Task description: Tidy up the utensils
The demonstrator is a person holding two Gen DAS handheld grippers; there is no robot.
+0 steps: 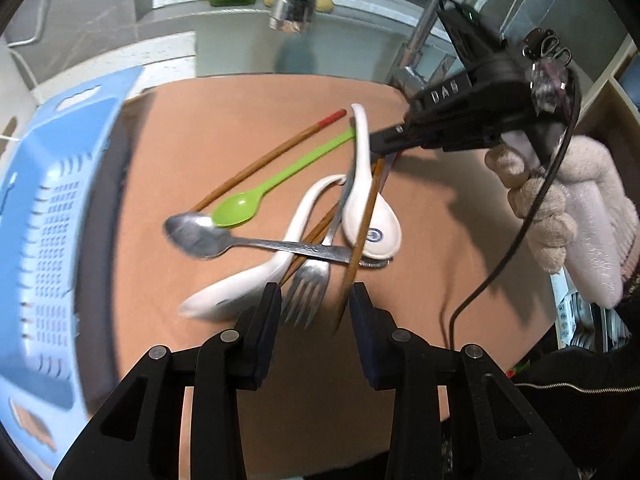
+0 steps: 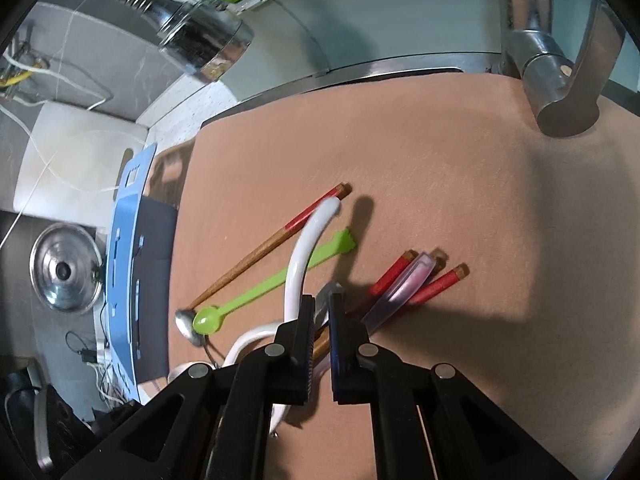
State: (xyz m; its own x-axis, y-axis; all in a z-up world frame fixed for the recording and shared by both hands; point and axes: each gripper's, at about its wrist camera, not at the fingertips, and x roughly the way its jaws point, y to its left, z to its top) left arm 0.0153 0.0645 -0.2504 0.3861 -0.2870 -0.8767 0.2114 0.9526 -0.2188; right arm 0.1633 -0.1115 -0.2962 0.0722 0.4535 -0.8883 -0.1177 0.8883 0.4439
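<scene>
- Now the utensils lie in a tangled heap on the brown table [image 1: 420, 240], just beside the blue basket [image 1: 52, 216], which stands along the heap's left edge in the left wrist view.
- Nearest the basket, a steel spoon [image 1: 200, 236] rests bowl to bowl with a green spoon [image 1: 236, 208]; a red-tipped chopstick [image 1: 272, 156] runs behind them.
- Farther from the basket, two white spoons [image 1: 364, 200] cross over a fork [image 1: 308, 288] and more chopsticks.
- Left gripper [image 1: 316, 312]: fingers apart, hovering over the fork's tines and a chopstick end, pressing on neither.
- Right gripper [image 2: 320, 336]: fingers together, apparently nipping the fork's handle at the heap's far side from the basket; what exactly is pinched is hard to tell.
- A gloved hand [image 1: 560, 208] holds that gripper.
</scene>
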